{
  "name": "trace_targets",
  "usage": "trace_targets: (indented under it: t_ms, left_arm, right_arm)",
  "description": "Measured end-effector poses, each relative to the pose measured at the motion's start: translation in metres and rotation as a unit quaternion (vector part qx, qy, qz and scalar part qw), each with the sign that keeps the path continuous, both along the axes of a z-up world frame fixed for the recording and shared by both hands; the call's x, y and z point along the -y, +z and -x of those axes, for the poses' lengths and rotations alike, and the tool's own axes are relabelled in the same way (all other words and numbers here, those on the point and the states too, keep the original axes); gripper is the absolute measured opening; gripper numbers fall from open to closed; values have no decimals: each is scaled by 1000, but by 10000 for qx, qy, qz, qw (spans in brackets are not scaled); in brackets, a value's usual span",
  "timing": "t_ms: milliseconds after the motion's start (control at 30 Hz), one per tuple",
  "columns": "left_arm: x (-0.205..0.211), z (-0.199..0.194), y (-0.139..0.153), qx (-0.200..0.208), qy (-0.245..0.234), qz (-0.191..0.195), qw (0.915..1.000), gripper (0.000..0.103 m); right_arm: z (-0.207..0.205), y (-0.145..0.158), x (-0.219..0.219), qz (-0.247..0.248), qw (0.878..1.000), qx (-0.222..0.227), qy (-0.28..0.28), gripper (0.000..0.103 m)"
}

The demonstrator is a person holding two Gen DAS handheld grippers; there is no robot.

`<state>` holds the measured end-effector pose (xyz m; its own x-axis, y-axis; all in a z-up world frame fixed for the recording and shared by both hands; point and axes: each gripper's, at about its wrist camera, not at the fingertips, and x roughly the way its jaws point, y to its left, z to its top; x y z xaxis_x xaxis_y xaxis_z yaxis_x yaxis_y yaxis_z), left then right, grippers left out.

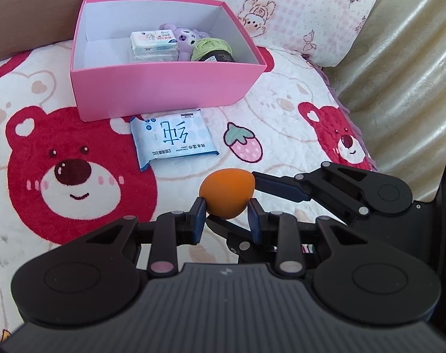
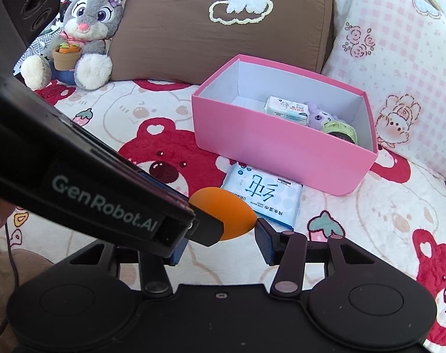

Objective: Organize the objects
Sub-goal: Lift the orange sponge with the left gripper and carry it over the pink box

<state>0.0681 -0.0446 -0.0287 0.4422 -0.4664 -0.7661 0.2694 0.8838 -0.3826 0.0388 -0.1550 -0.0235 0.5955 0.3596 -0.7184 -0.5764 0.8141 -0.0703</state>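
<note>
1. Left wrist view: the pink box (image 1: pixel 164 94) on the bed (image 1: pixel 281 117) holds a tissue pack (image 1: pixel 153 41), a purple plush (image 1: pixel 185 39) and green yarn (image 1: pixel 212 47). Both the left tongs (image 1: pixel 226 216) and the right tongs (image 1: pixel 254 189) clamp the smooth orange egg (image 1: pixel 226 195) above the bed.
2. Right wrist view: "GenRobot.AI" marks the left tongs' body; the wet-wipe pack (image 2: pixel 262 197) reads "PURE WATER".

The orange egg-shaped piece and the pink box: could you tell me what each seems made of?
Orange egg-shaped piece: likely soft foam or sponge, matte, no glare. Pink box: apparently paperboard, smooth pink outside, plain white inside, with thin, crisply folded walls.
</note>
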Motion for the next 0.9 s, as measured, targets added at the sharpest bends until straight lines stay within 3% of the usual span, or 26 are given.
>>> trace_targets:
  t_ms: [900]
  left_arm:
    - [-14,-8,56,403,38,197,9990,29]
  right_arm:
    - [-12,47,-8,151,9983,526,190,55]
